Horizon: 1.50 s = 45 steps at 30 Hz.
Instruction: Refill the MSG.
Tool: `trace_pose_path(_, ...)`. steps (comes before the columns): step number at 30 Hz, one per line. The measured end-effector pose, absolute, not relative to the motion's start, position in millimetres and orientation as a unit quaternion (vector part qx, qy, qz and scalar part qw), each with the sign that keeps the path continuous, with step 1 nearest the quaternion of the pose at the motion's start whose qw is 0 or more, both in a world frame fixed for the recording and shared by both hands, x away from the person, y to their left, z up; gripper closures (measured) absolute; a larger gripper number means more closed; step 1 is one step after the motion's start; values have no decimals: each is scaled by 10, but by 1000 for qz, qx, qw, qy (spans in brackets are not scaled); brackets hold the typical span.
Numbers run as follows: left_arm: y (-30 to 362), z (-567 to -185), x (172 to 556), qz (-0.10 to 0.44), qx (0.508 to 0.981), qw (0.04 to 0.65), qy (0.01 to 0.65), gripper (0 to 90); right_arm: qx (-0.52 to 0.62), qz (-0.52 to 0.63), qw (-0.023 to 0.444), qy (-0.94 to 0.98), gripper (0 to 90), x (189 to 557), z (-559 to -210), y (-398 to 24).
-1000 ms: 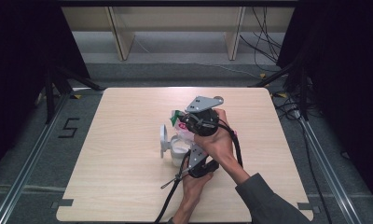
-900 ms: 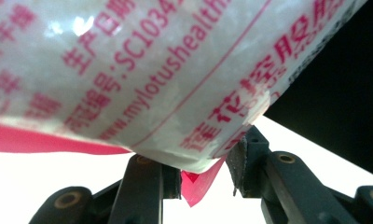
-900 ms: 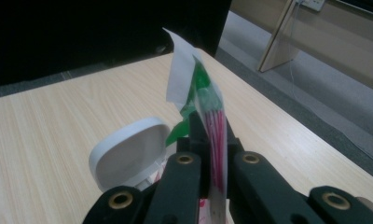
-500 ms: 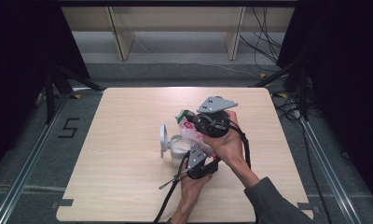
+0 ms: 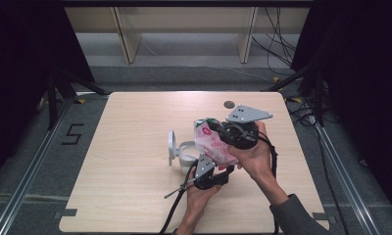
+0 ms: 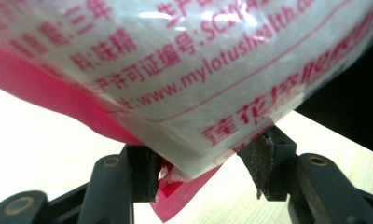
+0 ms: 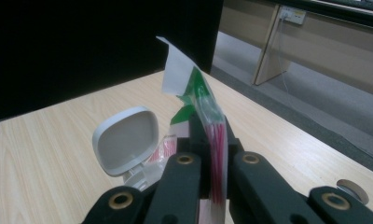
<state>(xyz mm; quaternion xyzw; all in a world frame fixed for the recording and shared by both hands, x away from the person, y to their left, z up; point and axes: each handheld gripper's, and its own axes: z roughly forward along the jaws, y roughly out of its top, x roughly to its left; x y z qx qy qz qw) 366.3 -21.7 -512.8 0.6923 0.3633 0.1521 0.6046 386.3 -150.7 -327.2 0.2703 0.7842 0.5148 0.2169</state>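
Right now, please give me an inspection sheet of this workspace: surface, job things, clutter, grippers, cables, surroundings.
Surface: light wooden table, no spill seen.
Job things: pink and white printed bag held above the table; white container under it, its lid flipped open.
Clutter: small dark round disc near the far edge.
Grippers: left gripper holds the bag's lower corner; right gripper shut on its top edge.
Cables: black cable trails from the left gripper off the near edge.
Surroundings: grey floor, wooden shelf legs, loose cables, dark curtains.
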Motion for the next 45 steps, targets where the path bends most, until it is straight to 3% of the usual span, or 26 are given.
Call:
trace_pose_path(18, -193, -5106, 3627, 136, 698, 600, 367, 325, 296, 548, 200, 756, 900, 3781, -3345, -1733)
trace_pose_path(26, -207, -5080, 3555, 160, 702, 585, 373, 260, 293, 547, 211, 755, 900, 3768, -3386, -1754)
trace_pose_path(45, -7, -5002, 3243, 163, 711, 585, 355, 226, 324, 544, 202, 747, 900, 3763, -3567, -1936)
